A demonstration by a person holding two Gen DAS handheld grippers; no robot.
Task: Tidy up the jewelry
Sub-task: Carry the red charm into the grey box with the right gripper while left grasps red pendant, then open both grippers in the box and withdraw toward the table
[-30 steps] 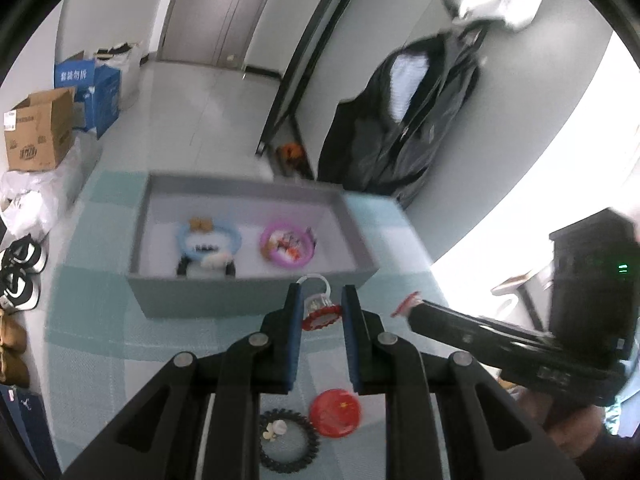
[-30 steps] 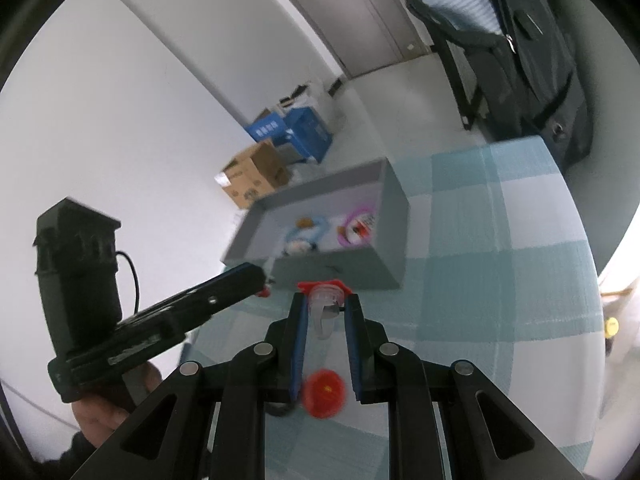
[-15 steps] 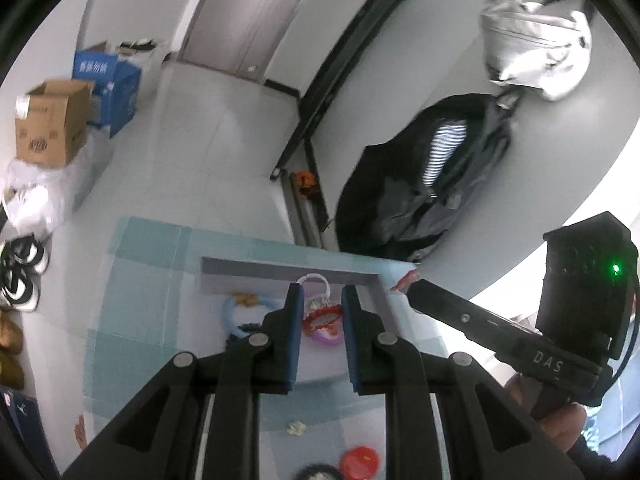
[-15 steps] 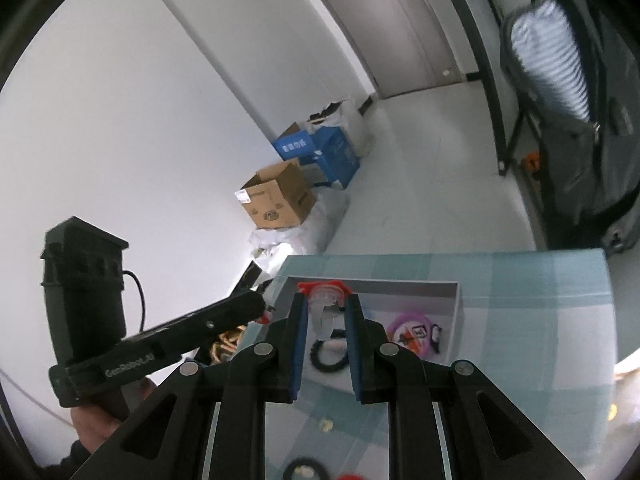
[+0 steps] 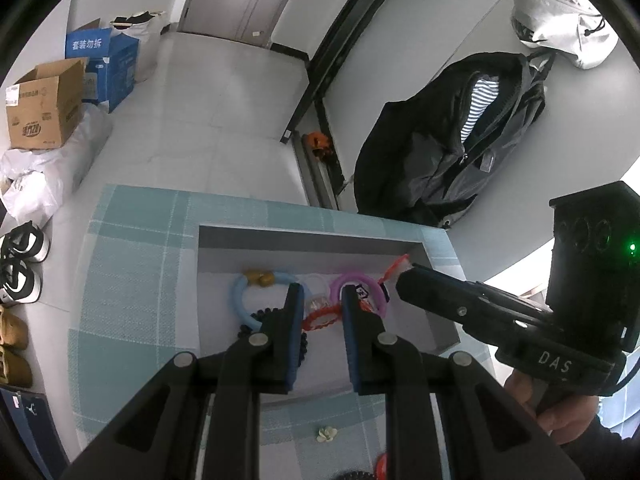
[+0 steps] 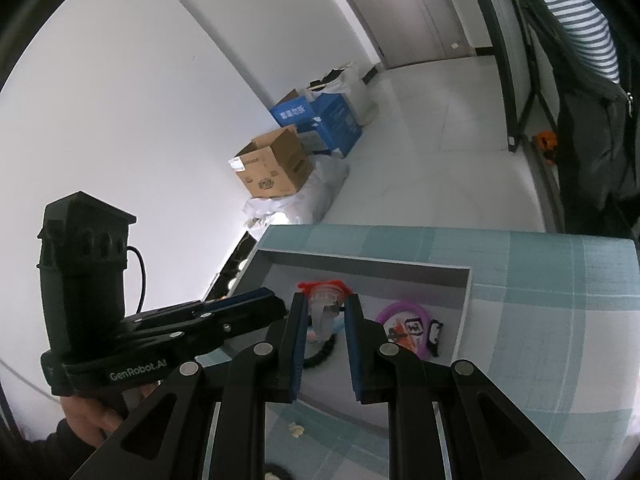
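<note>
An open grey tray (image 5: 312, 233) (image 6: 360, 261) stands on the checked cloth. It holds a blue ring (image 5: 239, 300), a purple ring (image 5: 360, 282) (image 6: 404, 314) and a black beaded bracelet (image 5: 260, 316) (image 6: 325, 350). Over its inside, my left gripper (image 5: 322, 300) (image 6: 276, 305) is shut on a red-and-clear bracelet (image 5: 320, 317). Beside it on the right, my right gripper (image 6: 325, 305) (image 5: 404, 276) hangs over the tray too. It is shut on a clear bracelet with red trim (image 6: 325, 293) (image 5: 397, 266).
On the cloth in front of the tray lie a small cream flower (image 5: 326, 434) (image 6: 295, 429) and a red disc (image 5: 382, 465). Cardboard boxes (image 5: 42, 110), shoes (image 5: 18, 268) and a hanging black jacket (image 5: 452, 148) stand beyond the table's far edge.
Both grippers moved forward from in front of the tray to above its inside, each still holding its bracelet. The red disc and loose black bracelet slipped to the bottom edge of the views.
</note>
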